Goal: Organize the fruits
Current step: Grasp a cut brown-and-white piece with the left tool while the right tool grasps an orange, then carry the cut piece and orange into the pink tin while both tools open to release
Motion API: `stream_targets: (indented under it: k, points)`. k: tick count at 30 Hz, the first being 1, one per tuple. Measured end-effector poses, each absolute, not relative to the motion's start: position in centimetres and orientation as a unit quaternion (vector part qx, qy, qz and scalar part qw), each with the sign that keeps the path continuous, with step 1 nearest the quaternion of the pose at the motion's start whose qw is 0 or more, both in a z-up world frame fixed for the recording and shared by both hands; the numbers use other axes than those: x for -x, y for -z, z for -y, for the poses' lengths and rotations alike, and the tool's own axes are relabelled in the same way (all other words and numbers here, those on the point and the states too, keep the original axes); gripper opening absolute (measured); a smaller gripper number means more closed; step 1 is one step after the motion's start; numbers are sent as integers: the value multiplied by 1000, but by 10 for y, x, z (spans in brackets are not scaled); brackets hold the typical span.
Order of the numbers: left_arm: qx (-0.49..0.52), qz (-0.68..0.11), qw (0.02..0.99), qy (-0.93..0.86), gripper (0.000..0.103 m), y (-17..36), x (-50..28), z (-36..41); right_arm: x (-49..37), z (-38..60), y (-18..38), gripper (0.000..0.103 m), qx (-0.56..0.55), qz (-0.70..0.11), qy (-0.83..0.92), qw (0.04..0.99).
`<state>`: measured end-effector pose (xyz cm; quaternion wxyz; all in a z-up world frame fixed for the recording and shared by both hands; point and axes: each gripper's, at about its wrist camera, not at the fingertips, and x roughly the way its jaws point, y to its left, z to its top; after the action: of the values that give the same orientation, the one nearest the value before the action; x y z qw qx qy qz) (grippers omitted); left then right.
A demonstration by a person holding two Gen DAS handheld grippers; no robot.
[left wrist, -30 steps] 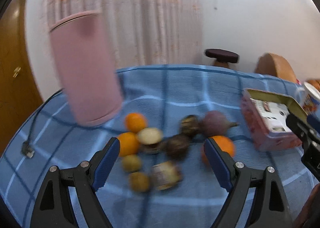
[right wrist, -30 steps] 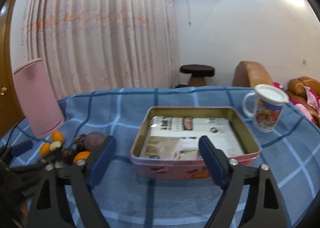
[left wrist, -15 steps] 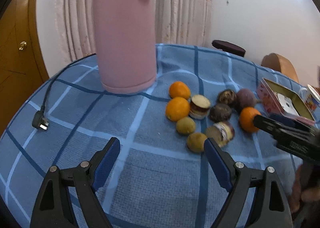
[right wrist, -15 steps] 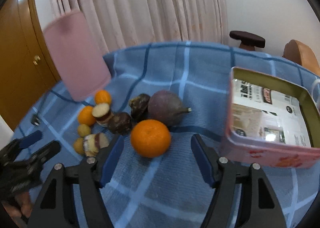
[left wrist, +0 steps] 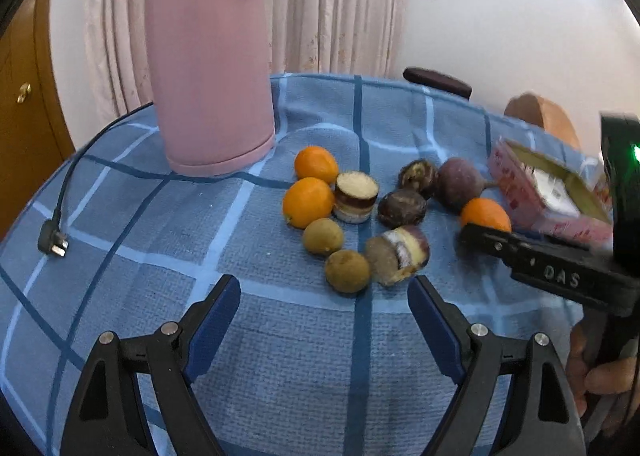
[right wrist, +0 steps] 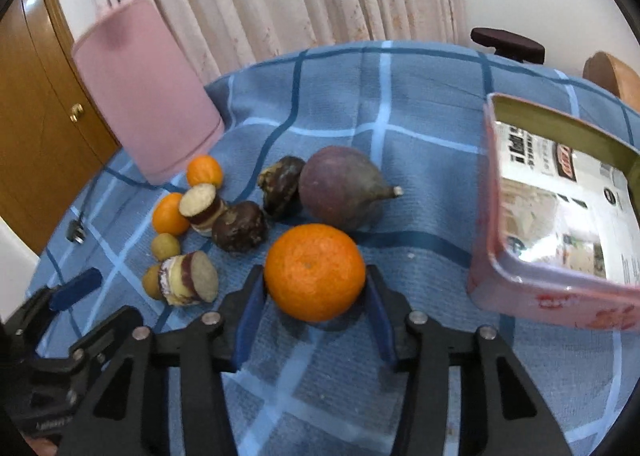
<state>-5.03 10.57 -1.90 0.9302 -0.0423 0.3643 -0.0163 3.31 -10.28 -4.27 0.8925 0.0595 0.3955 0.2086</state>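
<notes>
The right gripper [right wrist: 316, 292] is closing its jaws around the near orange [right wrist: 315, 271], clasping it for the tin [right wrist: 516, 292] on its right.

We can pick out one clear word: "DAS", in raised letters on the black side bar [left wrist: 560, 277] of the right gripper [right wrist: 316, 292], seen from the left wrist view. Over to the pink tin [right wrist: 552, 298]: the printed sheet [right wrist: 560, 192] lining its floor carries bold black headings, small round badges and a red oval logo, but we can't make out a single word there. Low on the left gripper [left wrist: 324, 296] body, the right wrist view shows tiny raised lettering, too blurred for us to read.
</notes>
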Motion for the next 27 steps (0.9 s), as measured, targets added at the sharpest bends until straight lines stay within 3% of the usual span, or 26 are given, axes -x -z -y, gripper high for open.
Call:
stream_targets:
  k: [9, 11, 13, 23, 24, 25, 27]
  points:
    - [10, -333, 942, 43, 87, -1, 34, -65, -13, 129, 9, 51, -60, -314, -173, 931]
    - [-3, -334, 942, 41, 79, 3, 27, -58, -13, 134, 8, 51, -62, -312, -167, 933]
    - [-17, -352, 935, 31, 55, 13, 16, -50, -15, 140, 10, 51, -67, -316, -163, 932]
    - [-34, -388, 921, 7, 54, 26, -6, -45, -14, 139, 10, 51, -60, -318, -164, 932]
    - [-36, -388, 921, 12, 51, 26, -6, -43, -13, 139, 10, 51, -61, -317, -163, 932]
    - [-32, -387, 921, 22, 40, 27, -5, -43, -13, 139, 10, 51, -61, -317, -162, 932]
    - [-15, -388, 921, 32, 41, 27, -4, -49, -13, 141, 9, 51, -65, -315, -159, 934]
